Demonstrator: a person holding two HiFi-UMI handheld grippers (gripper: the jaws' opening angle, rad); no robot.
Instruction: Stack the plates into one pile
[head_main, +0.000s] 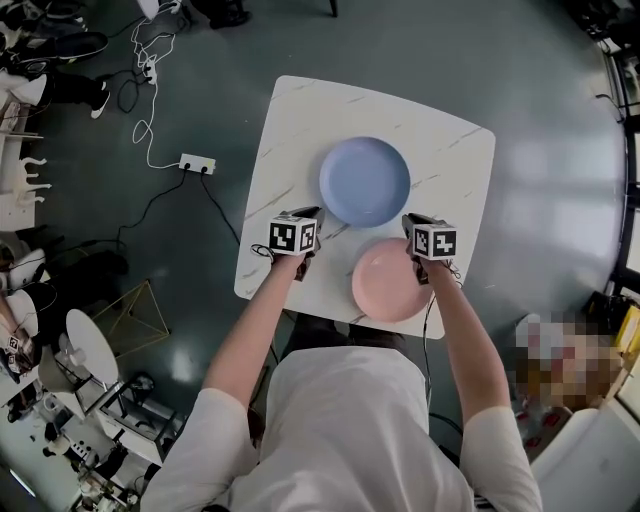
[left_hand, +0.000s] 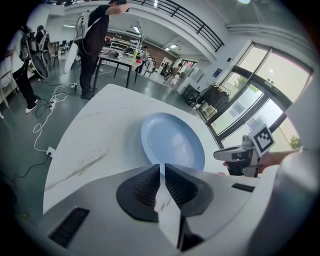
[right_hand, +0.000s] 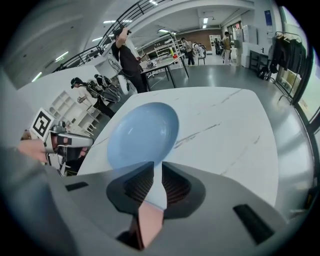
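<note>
Plates: the blue plate (head_main: 365, 180) and the pink plate (head_main: 385, 285) lie flat, just beside each other on the desk (head_main: 460, 160), not piled. The blue one is far, the pink one near and right.
Right hand-held gripper (right_hand: 155, 165): clenched on nothing, above the pink plate's far right rim. The blue plate lies ahead and to its left.
Left hand-held gripper (left_hand: 161, 167): clenched and empty, above bare desk. The blue plate lies ahead and to its right.
Nearer to the pink plate: the right hand-held gripper.
Long axis: none, since both plates are round.

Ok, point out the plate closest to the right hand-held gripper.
The pink plate, at the table's near edge: the right hand-held gripper is at its far rim. The blue plate lies farther back, toward the table's middle.
</note>
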